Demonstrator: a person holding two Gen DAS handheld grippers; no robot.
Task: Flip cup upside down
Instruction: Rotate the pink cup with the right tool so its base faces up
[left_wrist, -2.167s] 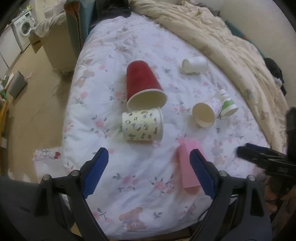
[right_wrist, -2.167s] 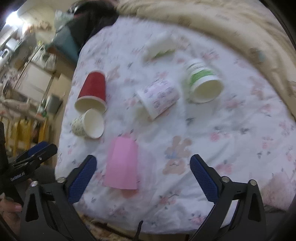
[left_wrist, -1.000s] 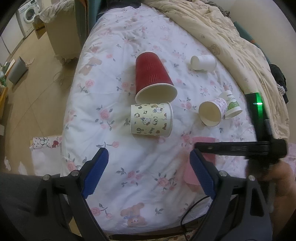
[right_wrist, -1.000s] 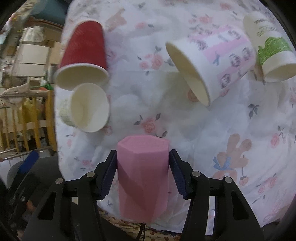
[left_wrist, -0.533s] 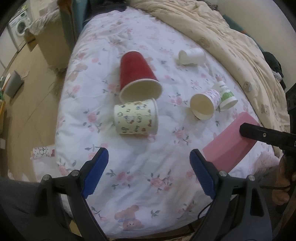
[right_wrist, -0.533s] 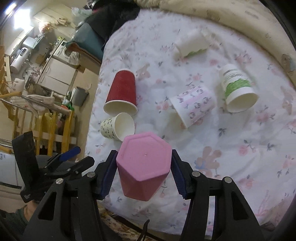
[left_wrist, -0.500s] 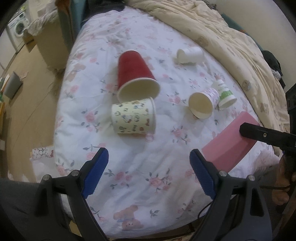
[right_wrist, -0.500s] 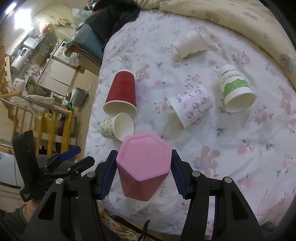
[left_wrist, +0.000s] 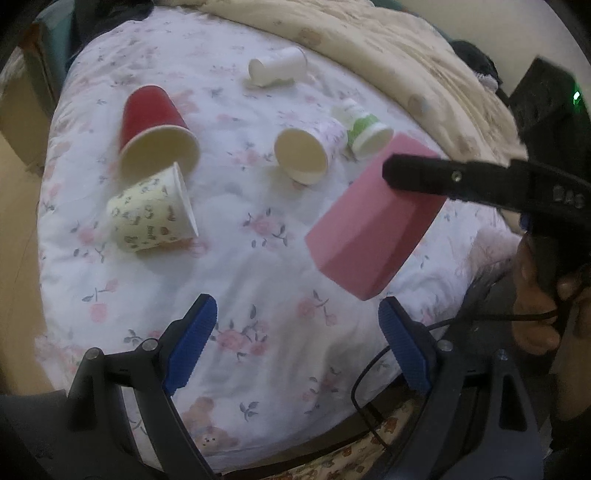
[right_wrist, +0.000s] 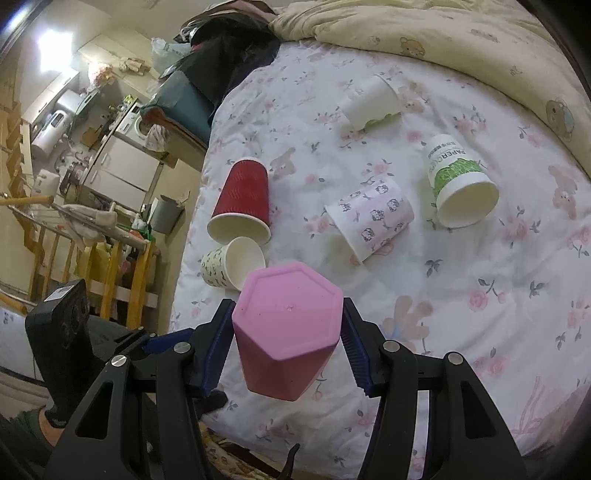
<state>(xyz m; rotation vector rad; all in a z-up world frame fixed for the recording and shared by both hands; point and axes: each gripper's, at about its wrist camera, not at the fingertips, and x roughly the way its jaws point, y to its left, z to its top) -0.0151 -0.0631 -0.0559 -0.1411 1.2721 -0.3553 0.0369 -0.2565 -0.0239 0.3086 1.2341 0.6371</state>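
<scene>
My right gripper (right_wrist: 286, 352) is shut on a pink hexagonal cup (right_wrist: 288, 328) and holds it in the air above the bed's near edge, its closed base facing the camera. In the left wrist view the pink cup (left_wrist: 369, 221) hangs tilted above the floral sheet, clamped by the right gripper's black finger (left_wrist: 436, 173). My left gripper (left_wrist: 295, 343) is open and empty, low over the near edge of the bed.
Several paper cups lie on their sides on the floral bedsheet (left_wrist: 258, 258): a red one (left_wrist: 151, 125), a yellow patterned one (left_wrist: 151, 214), a pink-print one (left_wrist: 306, 151), a green-label one (left_wrist: 364, 127), a white one (left_wrist: 277, 66). A beige duvet (left_wrist: 388, 48) lies behind.
My right gripper closed on the pink cup where it lay on the sheet, lifted it and turned it. It now hangs tilted in the air. The left gripper stayed open.
</scene>
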